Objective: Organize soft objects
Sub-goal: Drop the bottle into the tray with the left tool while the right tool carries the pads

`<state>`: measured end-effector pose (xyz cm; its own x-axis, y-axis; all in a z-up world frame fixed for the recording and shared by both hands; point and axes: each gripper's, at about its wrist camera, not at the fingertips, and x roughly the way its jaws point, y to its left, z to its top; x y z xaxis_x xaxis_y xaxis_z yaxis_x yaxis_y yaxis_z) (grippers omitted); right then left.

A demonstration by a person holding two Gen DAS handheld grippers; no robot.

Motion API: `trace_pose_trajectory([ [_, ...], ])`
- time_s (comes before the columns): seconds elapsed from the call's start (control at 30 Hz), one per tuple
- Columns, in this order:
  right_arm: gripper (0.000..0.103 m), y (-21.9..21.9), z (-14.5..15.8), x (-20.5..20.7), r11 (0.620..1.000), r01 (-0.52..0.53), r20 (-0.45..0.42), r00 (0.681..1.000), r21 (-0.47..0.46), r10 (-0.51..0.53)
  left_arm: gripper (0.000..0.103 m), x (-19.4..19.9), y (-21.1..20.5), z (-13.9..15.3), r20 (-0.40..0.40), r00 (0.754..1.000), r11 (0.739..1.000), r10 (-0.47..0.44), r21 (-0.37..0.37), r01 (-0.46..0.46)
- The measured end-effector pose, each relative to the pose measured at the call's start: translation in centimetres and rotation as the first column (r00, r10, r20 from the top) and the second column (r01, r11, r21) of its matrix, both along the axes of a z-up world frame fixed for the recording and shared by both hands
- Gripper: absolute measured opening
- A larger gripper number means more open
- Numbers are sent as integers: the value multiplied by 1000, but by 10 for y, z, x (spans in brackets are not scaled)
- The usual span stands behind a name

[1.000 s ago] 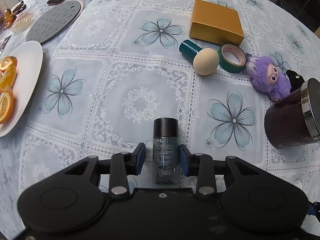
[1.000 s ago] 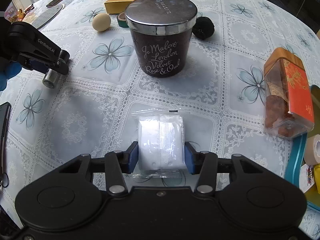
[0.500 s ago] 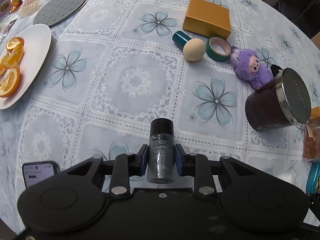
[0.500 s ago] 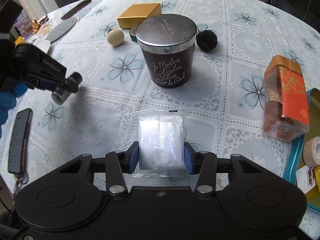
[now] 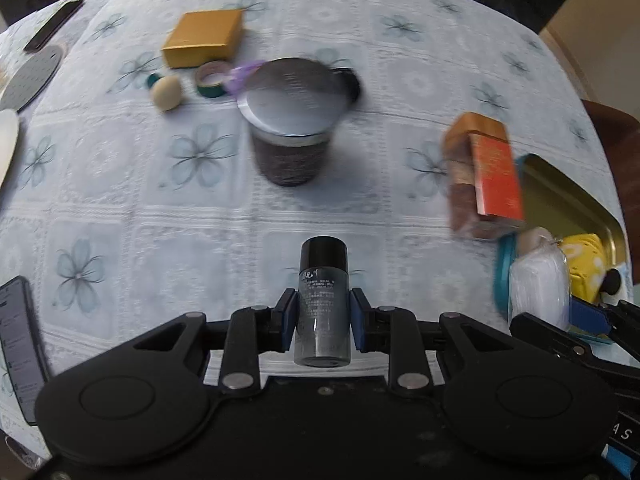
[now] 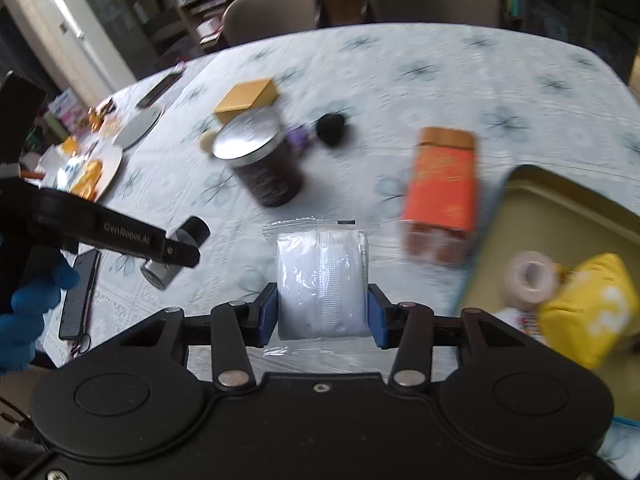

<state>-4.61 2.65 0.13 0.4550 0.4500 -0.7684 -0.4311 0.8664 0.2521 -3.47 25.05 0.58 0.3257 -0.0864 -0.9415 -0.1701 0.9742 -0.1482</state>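
My left gripper (image 5: 322, 319) is shut on a small grey bottle with a black cap (image 5: 323, 304), held in the air above the table. My right gripper (image 6: 322, 315) is shut on a white soft pack in clear plastic (image 6: 322, 280), also lifted; the pack also shows in the left wrist view (image 5: 540, 284). A teal-rimmed tray (image 6: 560, 200) at the right holds a yellow soft pouch (image 6: 588, 304) and a tape roll (image 6: 528, 280). A purple plush toy (image 5: 244, 74) and a black plush (image 6: 331, 127) lie behind the dark candle jar (image 5: 290, 120).
An orange-lidded snack jar (image 6: 440, 192) lies between the candle jar and the tray. A yellow box (image 5: 204, 42), green tape roll (image 5: 212, 78) and beige egg-shaped sponge (image 5: 167, 94) sit at the back left. A phone (image 5: 18, 340) lies at the left, near a plate (image 6: 108, 172).
Both grippers have risen and swung right with their loads. The tray with the yellow pouch has come into view on the right. The view is blurred by motion.
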Motion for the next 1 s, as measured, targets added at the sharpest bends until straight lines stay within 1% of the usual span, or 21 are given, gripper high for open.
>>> trace_pose_trajectory([
  [0.1, 46, -52, 12, 3, 996, 88, 14, 996, 26, -89, 24, 13, -57, 12, 29, 997, 997, -74, -13, 74],
  [0.17, 46, -84, 19, 5, 987, 158, 11, 987, 39, -159, 24, 21, -94, 19, 49, 991, 992, -122, -26, 123],
  [0.33, 46, -163, 30, 14, 940, 338, 8, 941, 49, -339, 24, 36, -170, 26, 83, 975, 977, -208, -33, 211],
  [0.47, 46, -202, 31, 21, 908, 417, 7, 909, 41, -417, 24, 45, -206, 25, 93, 969, 973, -228, -25, 231],
  [0.57, 46, -218, 28, 28, 900, 434, -3, 901, 32, -434, 24, 55, -221, 21, 90, 974, 978, -207, -12, 209],
  [0.7, 46, -223, 26, 37, 915, 403, 0, 915, 26, -404, 24, 58, -217, 19, 75, 986, 988, -151, 1, 151],
  [0.73, 46, -222, 26, 39, 919, 392, 5, 920, 26, -393, 27, 57, -215, 19, 71, 988, 991, -137, 8, 137],
  [0.8, 47, -220, 27, 43, 930, 367, 12, 930, 27, -367, 36, 52, -208, 20, 64, 992, 994, -106, 19, 105],
  [0.83, 47, -218, 27, 46, 934, 356, 13, 934, 27, -357, 44, 50, -205, 19, 57, 995, 996, -85, 25, 84],
  [0.87, 47, -216, 26, 50, 938, 346, 14, 938, 29, -347, 48, 47, -202, 19, 50, 997, 997, -66, 31, 65],
  [0.93, 48, -213, 26, 55, 944, 330, 21, 944, 31, -330, 47, 44, -198, 16, 36, 999, 998, -40, 46, 39],
  [1.0, 50, -211, 26, 60, 945, 326, 29, 945, 33, -327, 50, 40, -195, 13, 24, 1000, 998, -17, 54, 15],
])
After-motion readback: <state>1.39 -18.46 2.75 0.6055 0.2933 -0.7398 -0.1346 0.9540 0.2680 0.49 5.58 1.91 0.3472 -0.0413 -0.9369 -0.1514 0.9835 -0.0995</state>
